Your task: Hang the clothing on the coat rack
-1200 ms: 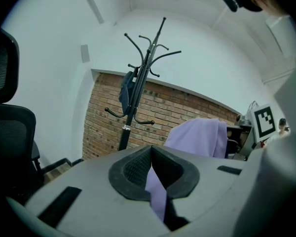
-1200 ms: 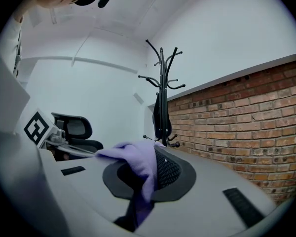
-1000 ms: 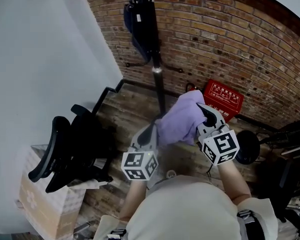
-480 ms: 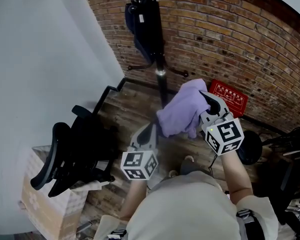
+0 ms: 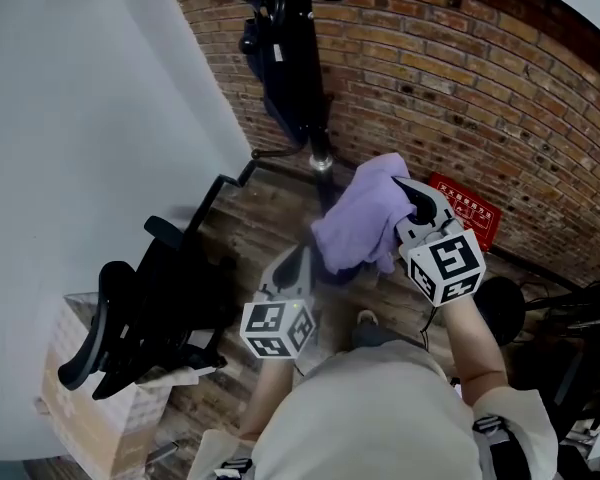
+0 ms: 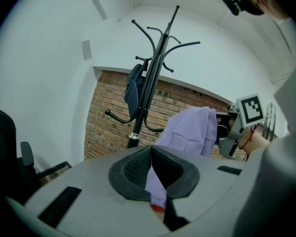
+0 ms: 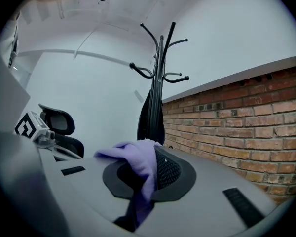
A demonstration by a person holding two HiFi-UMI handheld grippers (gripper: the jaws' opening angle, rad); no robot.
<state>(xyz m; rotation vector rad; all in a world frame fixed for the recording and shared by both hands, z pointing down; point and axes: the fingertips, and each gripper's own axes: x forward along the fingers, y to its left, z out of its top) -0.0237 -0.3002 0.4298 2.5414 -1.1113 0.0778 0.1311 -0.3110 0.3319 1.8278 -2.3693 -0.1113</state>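
Observation:
A lilac garment [image 5: 362,220] hangs bunched between my two grippers, in front of the black coat rack [image 5: 302,68]. My left gripper [image 5: 302,260] is shut on its lower edge; the cloth [image 6: 156,181] is pinched between the pads. My right gripper [image 5: 412,206] is shut on the upper part, with the fabric [image 7: 138,164] draped over its jaws. The coat rack's pole and curved hooks [image 6: 155,58] rise ahead in the left gripper view, and its hooks [image 7: 160,58] also show in the right gripper view. A dark blue item [image 6: 134,87] hangs on the rack.
A black office chair [image 5: 150,303] stands to the left beside a cardboard box [image 5: 85,408]. A red crate [image 5: 465,220] sits by the brick wall [image 5: 460,78]. A white wall [image 5: 90,138] closes the left side. Dark equipment [image 5: 570,308] stands at right.
Both grippers have carried the lilac garment a little up and toward the coat rack; the rack's hooks have come more into the head view. The grips are unchanged.

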